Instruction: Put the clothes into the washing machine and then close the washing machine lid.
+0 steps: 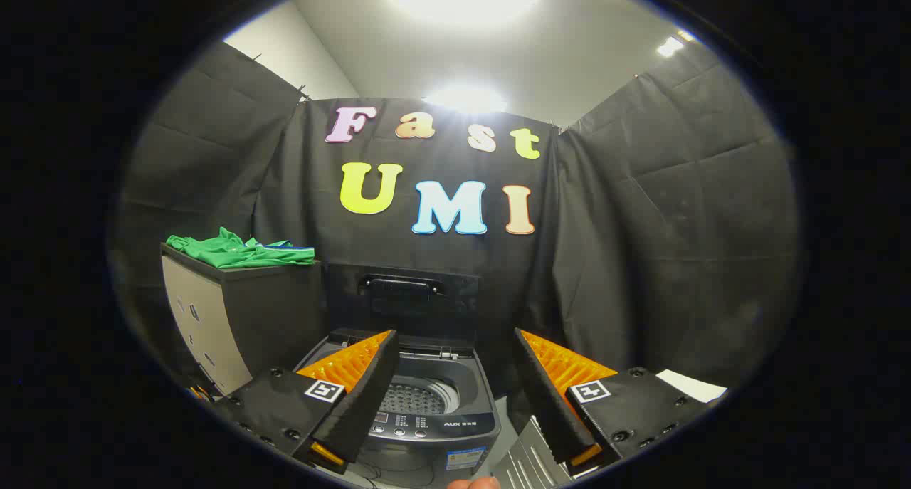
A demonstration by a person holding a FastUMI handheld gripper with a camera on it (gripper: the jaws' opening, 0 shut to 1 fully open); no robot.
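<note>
Two fingers (453, 386) spread wide and empty, washing machine (427, 411) beyond them with lid (402, 293) raised, green clothes (238, 250) on cabinet (235, 311) beside it.

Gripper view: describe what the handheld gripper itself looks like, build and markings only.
The gripper has two wedge-shaped fingers with ribbed inner faces, standing open and apart above the washing machine. Each finger sits on a flat black block with round screw heads, and each block carries a small square black-and-white marker tag.
</note>
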